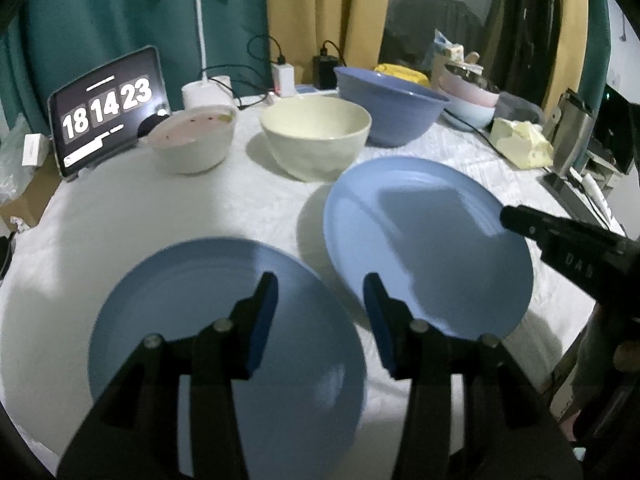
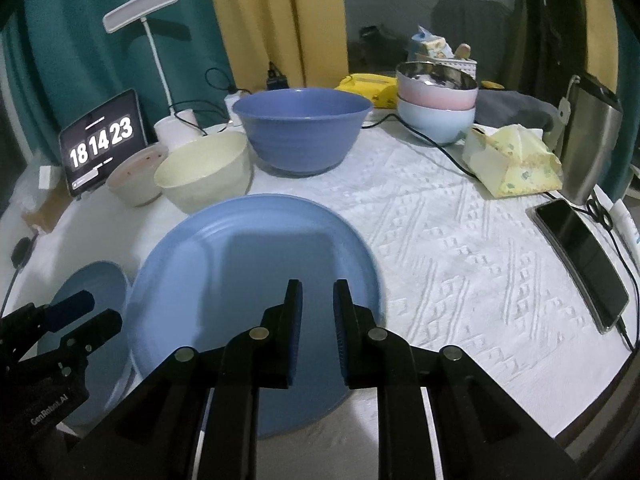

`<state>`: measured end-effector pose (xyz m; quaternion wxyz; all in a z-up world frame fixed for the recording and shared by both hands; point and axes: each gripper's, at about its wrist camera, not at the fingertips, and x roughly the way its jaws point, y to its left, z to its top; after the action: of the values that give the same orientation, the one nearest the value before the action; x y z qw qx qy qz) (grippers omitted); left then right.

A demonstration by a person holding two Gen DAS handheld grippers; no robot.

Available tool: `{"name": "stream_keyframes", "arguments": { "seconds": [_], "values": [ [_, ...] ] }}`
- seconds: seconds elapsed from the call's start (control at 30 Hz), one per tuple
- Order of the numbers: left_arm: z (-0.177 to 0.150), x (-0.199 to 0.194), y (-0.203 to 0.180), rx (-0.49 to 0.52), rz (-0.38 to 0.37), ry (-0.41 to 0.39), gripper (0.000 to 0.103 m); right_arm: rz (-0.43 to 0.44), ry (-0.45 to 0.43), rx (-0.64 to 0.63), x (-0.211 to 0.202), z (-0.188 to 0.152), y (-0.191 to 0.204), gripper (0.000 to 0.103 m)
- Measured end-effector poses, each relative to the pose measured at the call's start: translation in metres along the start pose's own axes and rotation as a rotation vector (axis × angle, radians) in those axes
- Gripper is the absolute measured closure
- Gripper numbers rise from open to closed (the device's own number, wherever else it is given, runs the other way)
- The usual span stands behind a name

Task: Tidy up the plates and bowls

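Note:
Two blue plates lie on the white cloth. My left gripper (image 1: 320,292) is open above the right edge of the near plate (image 1: 200,320), and nothing sits between its pads. The larger plate (image 1: 428,248) lies to the right, its left edge close to the near plate; I cannot tell whether they touch. My right gripper (image 2: 316,308) hovers over this plate (image 2: 256,264) with a narrow gap between its pads and nothing in it. Behind the plates stand a cream bowl (image 1: 316,136), a big blue bowl (image 2: 302,132) and a white bowl with a pinkish inside (image 1: 192,140).
A pink bowl stacked in a pale blue one (image 2: 438,108) stands at the back right. A tablet clock (image 1: 108,108) and a lamp base (image 1: 206,92) stand at the back left. A tissue pack (image 2: 512,164), a steel canister (image 2: 592,140), a phone (image 2: 580,260) and cables line the right side.

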<state>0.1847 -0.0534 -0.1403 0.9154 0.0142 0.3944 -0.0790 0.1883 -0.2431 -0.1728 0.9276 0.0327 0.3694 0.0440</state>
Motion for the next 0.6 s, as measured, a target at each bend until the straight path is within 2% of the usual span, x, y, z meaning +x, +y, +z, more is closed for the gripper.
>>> {"name": "stream_keyframes", "arguments": {
  "seconds": [0.6],
  "values": [
    [-0.020,-0.025,0.046,-0.068,0.038,-0.061,0.057,0.031,0.006,-0.077,-0.010,-0.011,0.058,0.086]
  ]
}}
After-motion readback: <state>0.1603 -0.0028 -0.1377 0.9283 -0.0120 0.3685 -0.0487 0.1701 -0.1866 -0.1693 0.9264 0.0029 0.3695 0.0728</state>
